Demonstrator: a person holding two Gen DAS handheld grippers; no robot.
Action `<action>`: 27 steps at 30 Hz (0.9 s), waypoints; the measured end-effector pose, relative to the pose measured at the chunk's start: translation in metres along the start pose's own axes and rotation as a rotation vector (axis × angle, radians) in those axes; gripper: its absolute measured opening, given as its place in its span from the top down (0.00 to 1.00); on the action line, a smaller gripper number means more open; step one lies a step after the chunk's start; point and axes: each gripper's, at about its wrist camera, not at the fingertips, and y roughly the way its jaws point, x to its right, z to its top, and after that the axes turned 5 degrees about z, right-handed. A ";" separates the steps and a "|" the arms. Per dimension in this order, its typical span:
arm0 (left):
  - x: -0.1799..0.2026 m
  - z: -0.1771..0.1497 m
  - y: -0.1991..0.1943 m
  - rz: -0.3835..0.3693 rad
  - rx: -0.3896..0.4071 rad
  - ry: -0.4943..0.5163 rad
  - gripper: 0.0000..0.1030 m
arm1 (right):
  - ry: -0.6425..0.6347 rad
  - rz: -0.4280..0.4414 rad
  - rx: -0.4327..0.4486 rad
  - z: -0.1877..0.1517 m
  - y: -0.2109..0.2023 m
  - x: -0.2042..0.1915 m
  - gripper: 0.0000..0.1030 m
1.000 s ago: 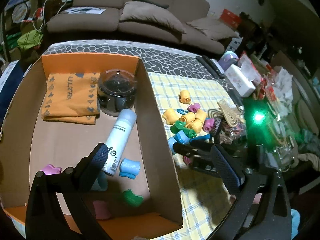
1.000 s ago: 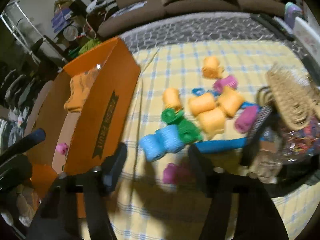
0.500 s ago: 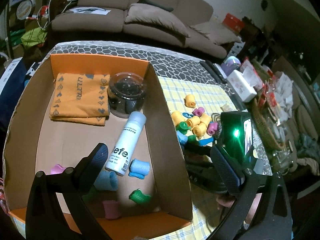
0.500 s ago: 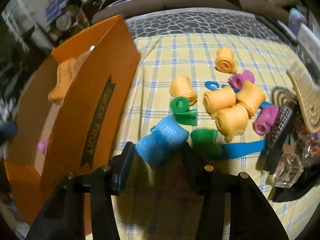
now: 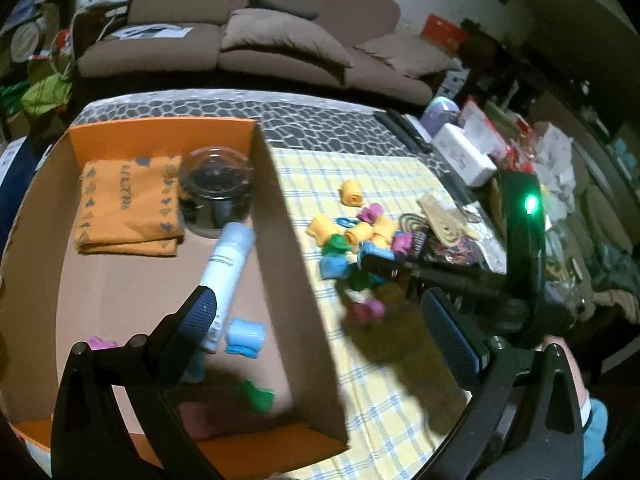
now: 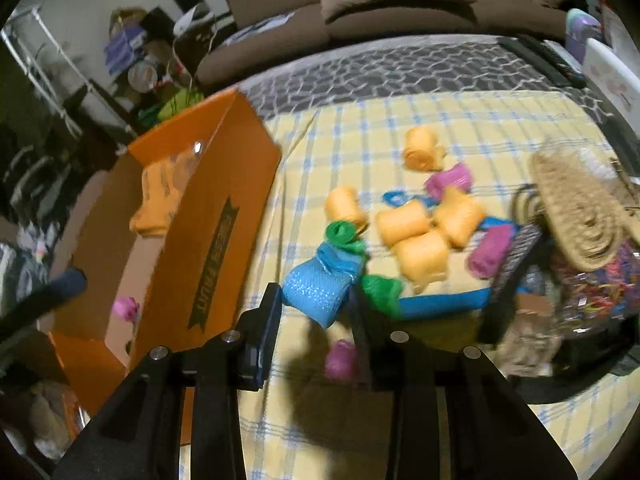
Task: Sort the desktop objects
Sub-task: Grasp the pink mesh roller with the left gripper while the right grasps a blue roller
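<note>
One blue roller sat between the fingers of my right gripper, whose jaws were closing and nearly together, the pads pressing its sides at the near edge of the pile of rollers on the checked cloth. My left gripper hung wide open and empty over the cardboard box, where a few rollers, a white bottle and a folded orange cloth already lay. To do this well, I judged, I needed a firm but light squeeze on the soft roller, a straight lift clear of the green one beside it, then a carry over the box's orange wall before letting go.
</note>
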 end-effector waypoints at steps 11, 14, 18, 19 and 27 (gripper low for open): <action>0.069 -0.020 0.022 -0.020 -0.021 0.205 0.05 | 0.066 0.007 0.093 0.015 -0.044 0.030 0.67; 0.085 -0.026 0.032 0.002 -0.030 0.238 0.14 | 0.084 0.012 0.111 0.016 -0.053 0.038 0.67; 0.099 -0.030 0.048 0.040 -0.041 0.251 0.32 | 0.099 0.024 0.130 0.017 -0.064 0.046 0.67; 0.101 -0.032 0.053 0.048 -0.047 0.251 0.34 | 0.101 0.026 0.133 0.017 -0.066 0.048 0.67; 0.112 -0.045 0.091 0.123 -0.083 0.265 0.43 | 0.102 0.033 0.137 0.014 -0.076 0.059 0.67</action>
